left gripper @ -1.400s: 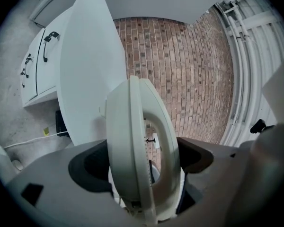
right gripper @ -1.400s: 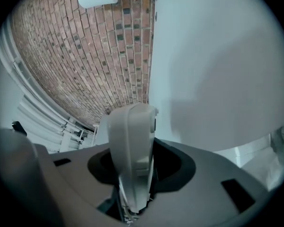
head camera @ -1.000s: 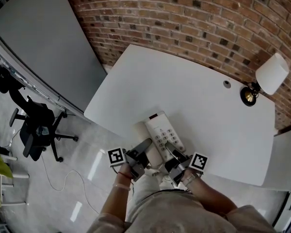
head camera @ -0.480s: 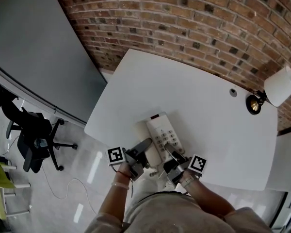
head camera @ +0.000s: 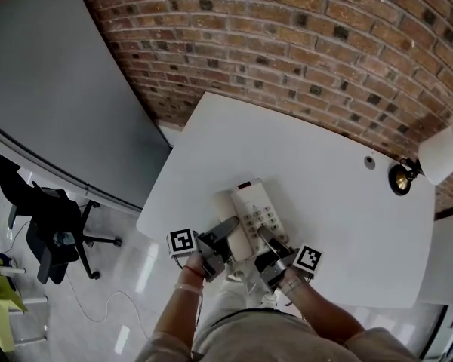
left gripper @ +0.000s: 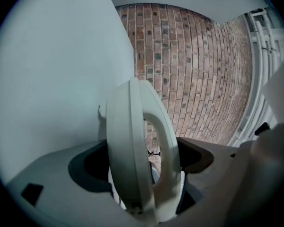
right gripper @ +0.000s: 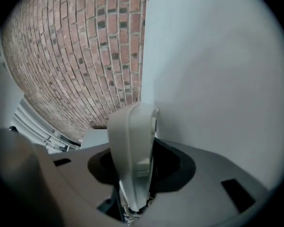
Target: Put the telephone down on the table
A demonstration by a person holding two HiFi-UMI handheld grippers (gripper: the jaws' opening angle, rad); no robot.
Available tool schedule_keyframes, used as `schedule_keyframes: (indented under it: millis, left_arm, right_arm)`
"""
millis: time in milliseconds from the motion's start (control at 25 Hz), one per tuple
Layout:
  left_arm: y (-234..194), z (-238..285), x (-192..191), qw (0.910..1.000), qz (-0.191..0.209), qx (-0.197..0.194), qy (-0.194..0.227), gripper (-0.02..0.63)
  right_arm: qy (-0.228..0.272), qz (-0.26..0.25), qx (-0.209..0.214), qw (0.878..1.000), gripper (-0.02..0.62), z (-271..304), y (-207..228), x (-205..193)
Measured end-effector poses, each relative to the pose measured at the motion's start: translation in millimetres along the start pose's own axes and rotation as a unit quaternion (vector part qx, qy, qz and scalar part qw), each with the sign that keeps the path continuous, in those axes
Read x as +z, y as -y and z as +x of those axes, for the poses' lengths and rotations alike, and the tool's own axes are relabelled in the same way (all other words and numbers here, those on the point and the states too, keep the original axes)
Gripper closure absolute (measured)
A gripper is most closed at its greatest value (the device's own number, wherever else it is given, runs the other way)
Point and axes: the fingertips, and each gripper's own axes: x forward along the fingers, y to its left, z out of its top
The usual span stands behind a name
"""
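Note:
The telephone (head camera: 254,209) is a white desk set with a keypad, and its handset (head camera: 225,208) lies along its left side. It hangs over the near edge of the white table (head camera: 325,172); I cannot tell whether it rests on the top. My left gripper (head camera: 225,228) is shut on the handset (left gripper: 139,145), which stands on edge between the jaws. On the right, the set's right rim (right gripper: 130,141) is pinched in my right gripper (head camera: 266,236), which is also shut.
A desk lamp (head camera: 436,157) stands at the table's far right corner, near a cable hole (head camera: 371,161). A brick wall (head camera: 325,44) runs behind the table. Left of it are a grey panel (head camera: 53,96) and an office chair (head camera: 57,232) on the floor.
The head view has shifted, so the table sits lower and further right in the picture. Both grippers keep their hold on the telephone, which stays over the near edge.

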Motion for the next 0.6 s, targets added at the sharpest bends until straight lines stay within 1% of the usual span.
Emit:
schedule_keyframes:
  millis: [320,600]
  left_arm:
    - [2,9,33,1.0,0.001,0.004,-0.001,0.179]
    - [-1,11,54,0.9996,0.014,0.022,0.009,0.173]
  right_arm:
    - [0.029,0.015,-0.01,0.999,0.436,31,-6,11]
    - [0.04,0.012,-0.018,0.999,0.436,54,-8,17]
